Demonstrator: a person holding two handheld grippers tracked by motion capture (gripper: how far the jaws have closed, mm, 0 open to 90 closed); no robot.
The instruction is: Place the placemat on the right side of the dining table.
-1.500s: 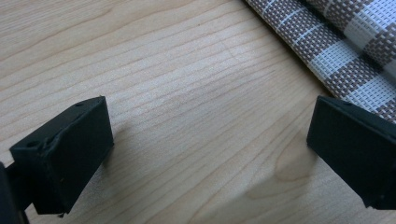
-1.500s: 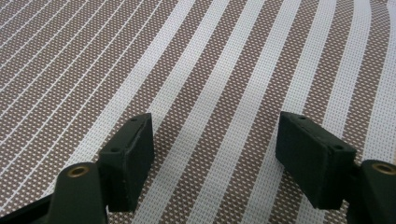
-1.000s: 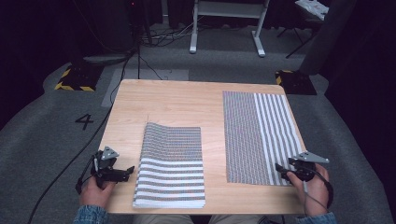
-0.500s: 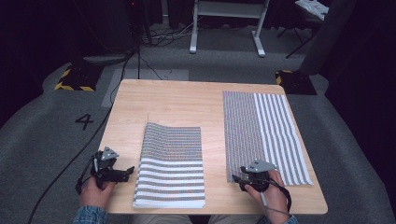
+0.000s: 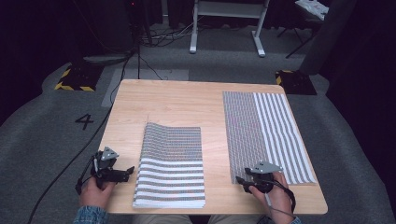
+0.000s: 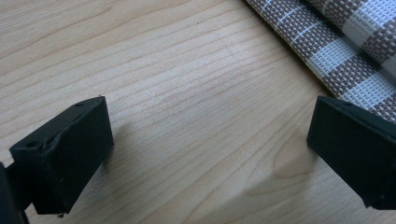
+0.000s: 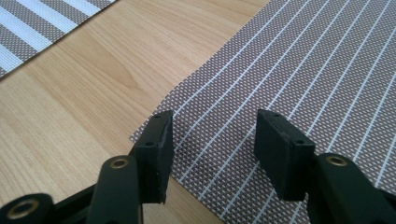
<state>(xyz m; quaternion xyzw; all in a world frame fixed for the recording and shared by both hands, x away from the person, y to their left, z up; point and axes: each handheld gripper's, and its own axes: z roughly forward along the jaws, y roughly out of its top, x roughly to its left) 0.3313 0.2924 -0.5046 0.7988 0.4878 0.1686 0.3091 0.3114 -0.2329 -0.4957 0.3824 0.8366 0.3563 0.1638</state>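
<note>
1. At about 5 o'clock on the wooden table (image 5: 177, 100), the right gripper (image 5: 243, 181) sits at the near-left corner of the flat placemat (image 5: 266, 135). In the right gripper view its jaws stand partly open over that corner and hold nothing; whether they touch the weave I cannot tell.

2. At about 7 o'clock, the left gripper (image 5: 129, 171) hovers just beside the left edge of the folded placemat (image 5: 172, 168), jaws spread wide and empty over bare wood.

3. Handling, as a judgement: both mats are woven, thin and light. They look flexible yet springy rather than limp — the folded one's upper layer bows up at its far edge instead of lying flat. The weave should give fair grip, and nothing looks fragile. A corner or a free edge seems the best hold, since a jaw has to slide under a sheet lying flush on the wood.

4. Count — two striped placemats, one folded at 6 o'clock and one flat at 3 to 4 o'clock, well apart; two grippers; one table.
</note>
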